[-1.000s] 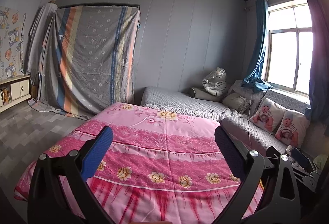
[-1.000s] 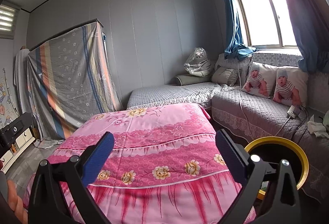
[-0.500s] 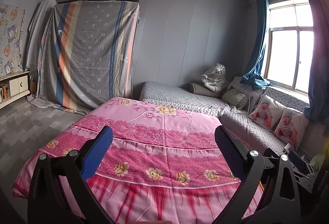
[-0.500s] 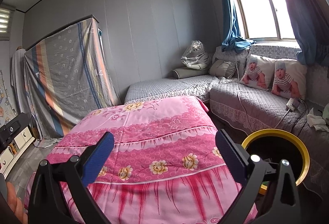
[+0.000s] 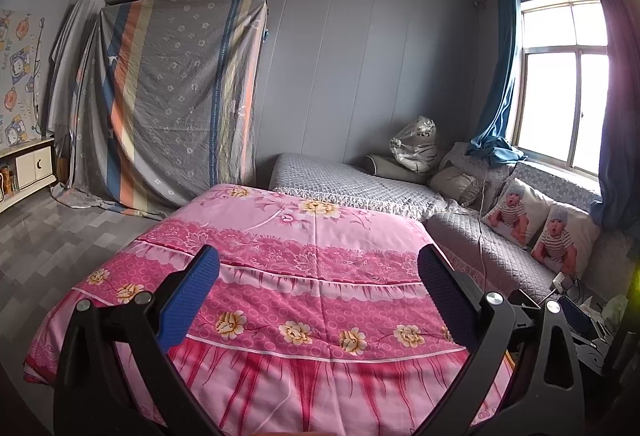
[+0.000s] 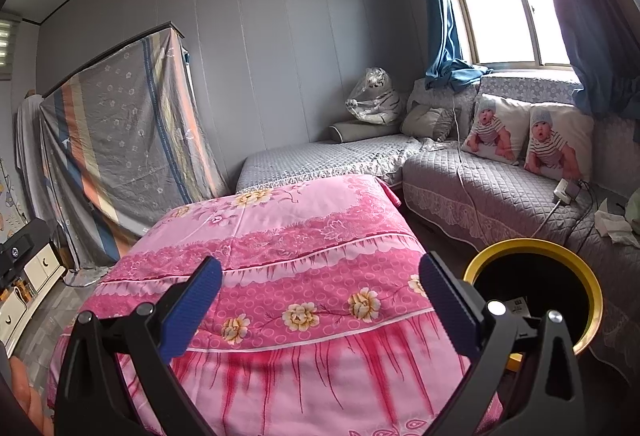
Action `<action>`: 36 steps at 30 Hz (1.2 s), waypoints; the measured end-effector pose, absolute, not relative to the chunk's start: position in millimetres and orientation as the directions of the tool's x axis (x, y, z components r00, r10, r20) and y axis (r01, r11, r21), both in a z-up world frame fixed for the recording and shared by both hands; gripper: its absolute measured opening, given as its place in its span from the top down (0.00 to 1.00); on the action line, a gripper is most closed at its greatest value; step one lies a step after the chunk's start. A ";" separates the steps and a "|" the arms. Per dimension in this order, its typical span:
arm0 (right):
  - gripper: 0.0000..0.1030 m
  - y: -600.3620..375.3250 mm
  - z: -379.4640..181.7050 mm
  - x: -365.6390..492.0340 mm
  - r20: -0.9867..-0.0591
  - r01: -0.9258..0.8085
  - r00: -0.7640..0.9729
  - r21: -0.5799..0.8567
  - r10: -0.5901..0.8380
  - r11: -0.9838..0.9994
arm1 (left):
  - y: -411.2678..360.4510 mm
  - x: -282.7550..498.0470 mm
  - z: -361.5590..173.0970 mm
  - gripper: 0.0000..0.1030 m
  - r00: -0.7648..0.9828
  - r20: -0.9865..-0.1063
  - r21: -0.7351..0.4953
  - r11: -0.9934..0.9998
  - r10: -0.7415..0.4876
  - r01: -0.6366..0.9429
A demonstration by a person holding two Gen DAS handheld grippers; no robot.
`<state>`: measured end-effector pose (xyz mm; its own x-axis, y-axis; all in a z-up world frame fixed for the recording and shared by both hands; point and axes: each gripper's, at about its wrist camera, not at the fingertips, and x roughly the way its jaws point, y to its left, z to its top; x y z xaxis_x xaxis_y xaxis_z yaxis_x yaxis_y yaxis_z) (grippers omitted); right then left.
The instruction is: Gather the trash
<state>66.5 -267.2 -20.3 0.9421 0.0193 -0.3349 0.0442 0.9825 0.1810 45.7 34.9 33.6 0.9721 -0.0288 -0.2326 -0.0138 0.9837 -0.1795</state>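
Left tongs (image 5: 318, 272) apart, empty | right tongs (image 6: 320, 280) apart, empty | both views have tilted lower over the pink bed (image 6: 280, 236) | bin (image 6: 592, 284) at 3 o'clock, crumpled tissue (image 6: 614, 226) on sofa at 2 (likely the trash) | reach seems nearer.

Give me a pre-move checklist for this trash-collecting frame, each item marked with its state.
1. Left gripper open and empty: ok.
2. Right gripper open and empty: ok.
3. Yellow-rimmed bin beside the pink bedspread, mouth unobstructed: ok.
4. Trash located: crumpled white tissue on the grey sofa: ok.
5. Bedspread top bare of trash: ok.
6. Tissue within reach: cannot tell.
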 end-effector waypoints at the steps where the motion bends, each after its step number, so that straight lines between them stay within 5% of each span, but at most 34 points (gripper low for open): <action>1: 0.08 -267.1 -21.0 67.0 -0.338 0.045 0.941 0.182 0.020 0.982 | 34.6 46.1 33.6 0.08 0.972 -0.234 -0.182 0.983 -0.030 -0.013; 36: 0.08 -269.5 -33.0 76.9 -0.393 0.057 0.920 0.182 0.020 0.982 | 31.1 56.5 26.4 0.08 0.966 -0.252 -0.179 0.984 -0.054 0.009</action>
